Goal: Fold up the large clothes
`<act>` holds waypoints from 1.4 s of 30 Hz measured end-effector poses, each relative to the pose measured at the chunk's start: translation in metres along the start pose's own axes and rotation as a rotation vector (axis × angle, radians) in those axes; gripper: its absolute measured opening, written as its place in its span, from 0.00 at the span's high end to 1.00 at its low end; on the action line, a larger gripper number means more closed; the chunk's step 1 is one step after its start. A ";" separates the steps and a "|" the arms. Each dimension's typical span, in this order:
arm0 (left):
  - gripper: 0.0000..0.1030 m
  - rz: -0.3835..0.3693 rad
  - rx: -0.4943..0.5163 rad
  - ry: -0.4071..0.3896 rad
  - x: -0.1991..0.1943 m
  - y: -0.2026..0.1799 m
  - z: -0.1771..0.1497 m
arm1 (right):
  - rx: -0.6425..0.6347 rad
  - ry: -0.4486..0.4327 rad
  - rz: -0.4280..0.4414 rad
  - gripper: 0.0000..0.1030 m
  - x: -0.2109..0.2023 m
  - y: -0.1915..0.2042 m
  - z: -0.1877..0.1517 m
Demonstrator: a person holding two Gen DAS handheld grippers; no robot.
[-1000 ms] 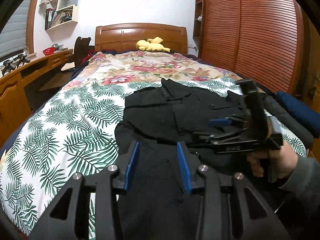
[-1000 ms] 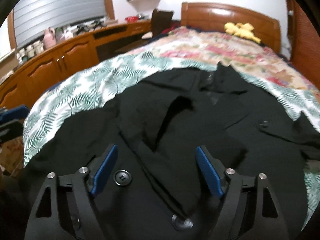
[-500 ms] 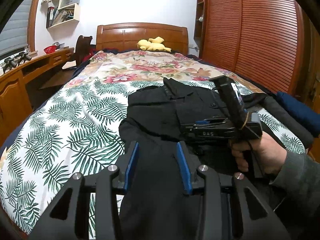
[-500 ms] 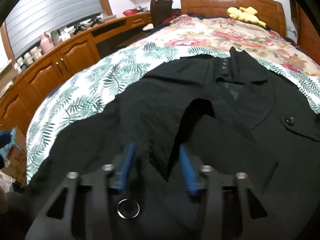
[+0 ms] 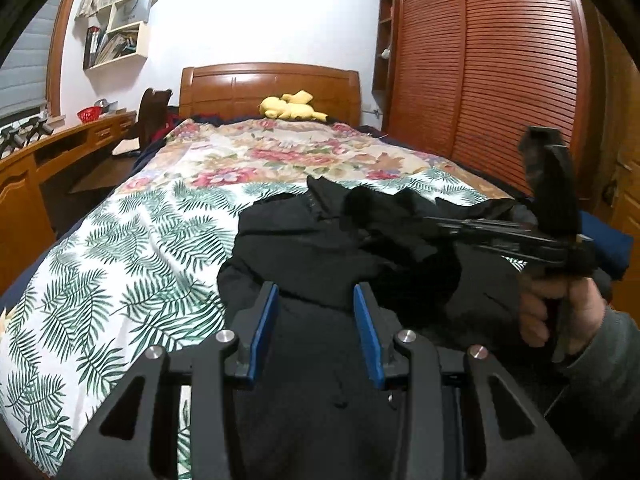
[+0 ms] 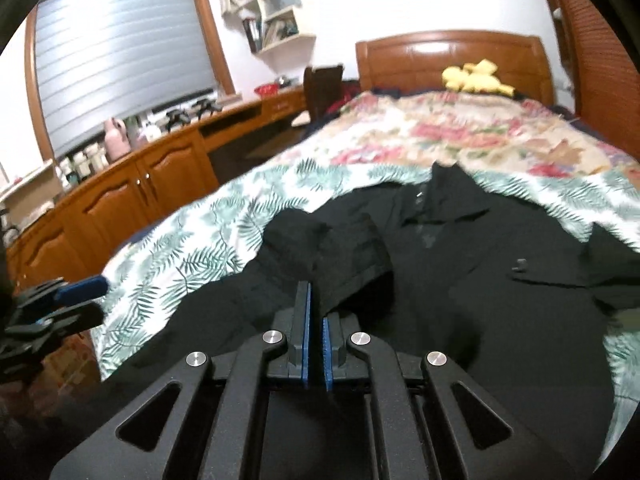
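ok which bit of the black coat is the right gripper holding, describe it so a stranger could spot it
Start at the bed with its palm-leaf sheet, where the black coat lies. The right gripper is shut on a fabric flap at the coat's left side, below the collar. It alone stands raised and bunched; the rest lies flat.

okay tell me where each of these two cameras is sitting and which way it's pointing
Left wrist: rides the left gripper, open over the black coat, facing up the bed to the headboard; the right hand shows.
Right wrist: rides the right gripper, shut on a coat fold, facing the headboard and the desk; the left gripper shows at the left edge.
Both share the coat, bed, headboard and yellow toy.
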State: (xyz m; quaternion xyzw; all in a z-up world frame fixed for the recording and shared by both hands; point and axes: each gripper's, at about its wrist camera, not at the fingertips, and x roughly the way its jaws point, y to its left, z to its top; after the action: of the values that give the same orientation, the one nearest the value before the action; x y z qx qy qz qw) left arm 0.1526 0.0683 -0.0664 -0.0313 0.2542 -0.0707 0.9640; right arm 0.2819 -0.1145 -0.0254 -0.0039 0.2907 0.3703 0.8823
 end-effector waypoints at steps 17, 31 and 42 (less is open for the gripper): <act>0.64 -0.043 0.019 -0.026 0.027 -0.068 0.019 | 0.017 0.095 -0.191 0.91 -0.080 -0.047 -0.068; 0.64 -0.040 0.052 -0.025 0.058 -0.110 0.020 | -0.052 0.045 -0.245 0.60 -0.133 -0.050 -0.086; 0.64 -0.080 0.063 0.021 0.067 -0.118 0.019 | 0.056 -0.007 -0.281 0.59 -0.112 -0.105 -0.039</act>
State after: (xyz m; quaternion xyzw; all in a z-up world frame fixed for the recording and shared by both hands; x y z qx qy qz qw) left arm 0.2053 -0.0579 -0.0715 -0.0103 0.2605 -0.1176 0.9582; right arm 0.2686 -0.2724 -0.0219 -0.0185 0.2944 0.2348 0.9262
